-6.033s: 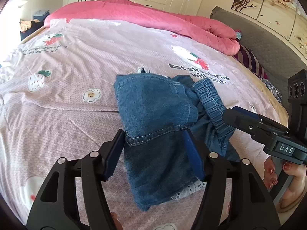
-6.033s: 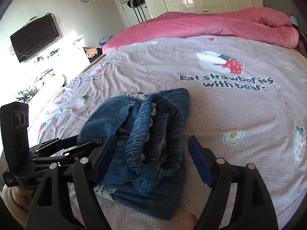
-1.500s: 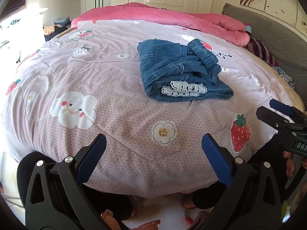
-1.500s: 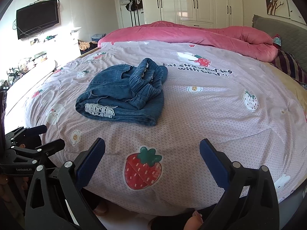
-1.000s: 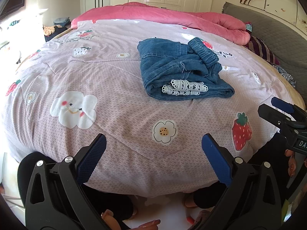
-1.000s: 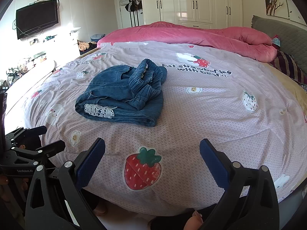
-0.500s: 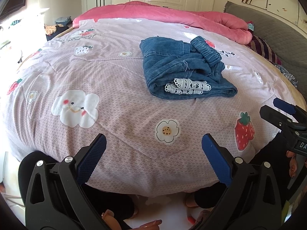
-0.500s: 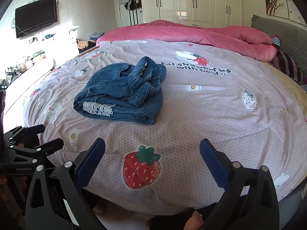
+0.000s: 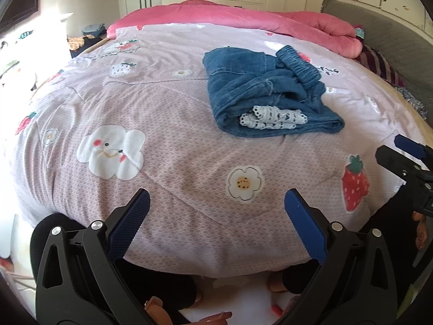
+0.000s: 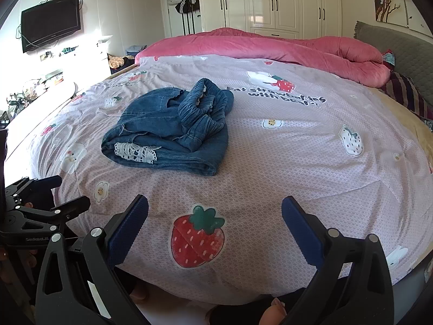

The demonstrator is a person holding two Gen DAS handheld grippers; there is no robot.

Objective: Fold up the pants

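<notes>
6 seconds ago both of my claws were right on the pants, the left straddling the denim and the right closing in on the elastic waistband; since then I have drawn both back off the bed, and over the last 1.5 seconds the view has hardly shifted, only creeping a little nearer the bedspread. I take that to mean the folding is done and I have let go for good: the pants lie as 1 compact bundle with the white lace trim poking out of the near fold, though the gathered waistband sits rumpled on top, so the fold is loose rather than crisp. My left claw hangs with its 2 blue pads spread wide, holding nothing and touching nothing, over the near edge of the bed; the pants lie well ahead of it and a little to its right. My right claw is likewise spread wide and empty above the strawberry print, with the pants well ahead and to its left. If anything is left, I judge it would be only a tidy of that waistband.
</notes>
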